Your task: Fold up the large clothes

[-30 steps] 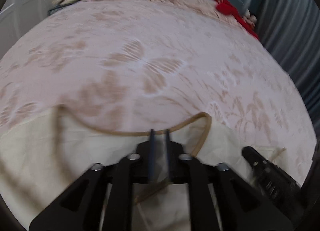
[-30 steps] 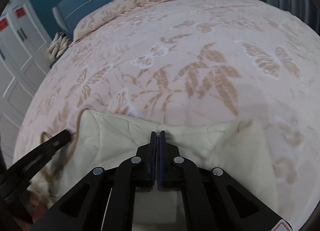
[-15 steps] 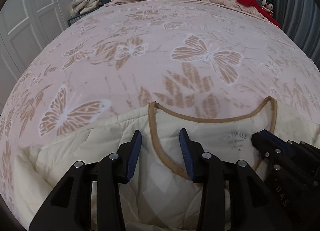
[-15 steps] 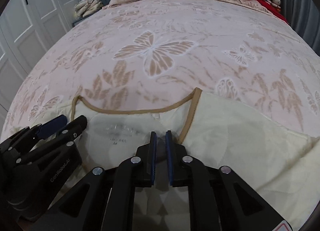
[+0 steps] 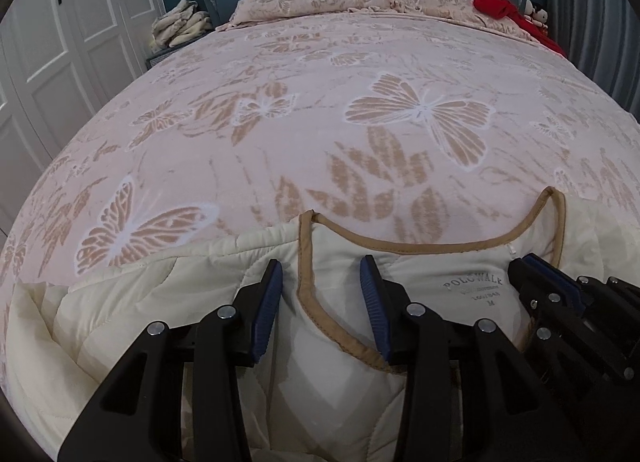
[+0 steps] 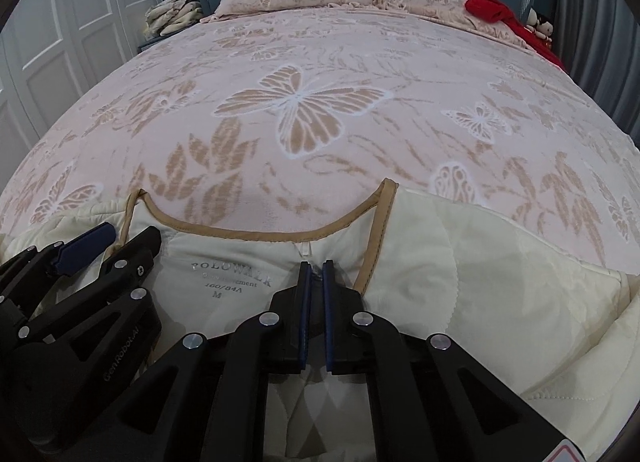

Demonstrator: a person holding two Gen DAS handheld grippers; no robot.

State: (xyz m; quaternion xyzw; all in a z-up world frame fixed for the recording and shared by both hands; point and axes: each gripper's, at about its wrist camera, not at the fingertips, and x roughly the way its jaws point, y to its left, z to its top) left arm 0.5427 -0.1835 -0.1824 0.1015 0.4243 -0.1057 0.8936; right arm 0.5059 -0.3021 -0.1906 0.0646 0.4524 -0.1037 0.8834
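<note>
Pink butterfly bedspread carries the cream jacket at 6 o'clock. Since half a second ago, left gripper has spread wider, straddling the collar; right gripper seems barely parted, possibly released.

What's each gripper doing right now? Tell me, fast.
Left gripper: open, fingers either side of the cream jacket's tan-trimmed front edge.
Right gripper: nearly shut; grip on the jacket cannot be told.

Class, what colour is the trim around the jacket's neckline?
Tan trim on a cream jacket; clearest in the right wrist view.
</note>
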